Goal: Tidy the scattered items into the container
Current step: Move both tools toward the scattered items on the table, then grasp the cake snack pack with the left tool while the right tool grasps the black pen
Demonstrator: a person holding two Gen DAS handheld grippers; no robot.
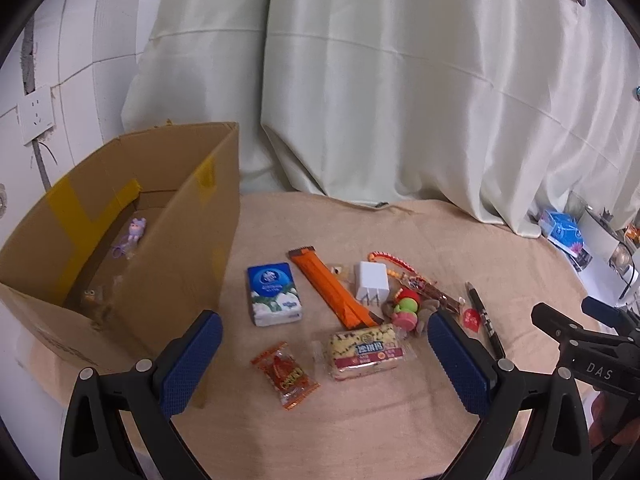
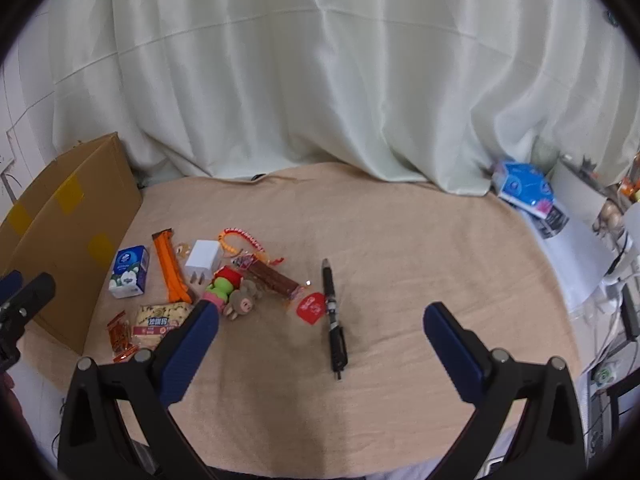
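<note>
An open cardboard box [image 1: 168, 248] stands at the left of the beige cloth; a purple toy [image 1: 134, 232] lies inside. Scattered beside it are a blue tissue pack [image 1: 274, 294], an orange packet [image 1: 334, 286], a white charger [image 1: 370, 282], a plush toy [image 1: 406, 308], a snack cake [image 1: 364, 350], a red candy packet [image 1: 286, 374] and a black pen [image 2: 334, 316]. My left gripper [image 1: 324, 354] is open and empty above the snack cake. My right gripper [image 2: 320, 340] is open and empty, with the pen between its fingers' lines. The box also shows in the right wrist view [image 2: 68, 236].
A pale curtain [image 1: 400, 100] hangs behind the table. A blue packet [image 2: 526, 192] and clutter lie off the right edge. A wall socket [image 1: 36, 114] is at the left. The cloth's right half [image 2: 440, 248] is bare.
</note>
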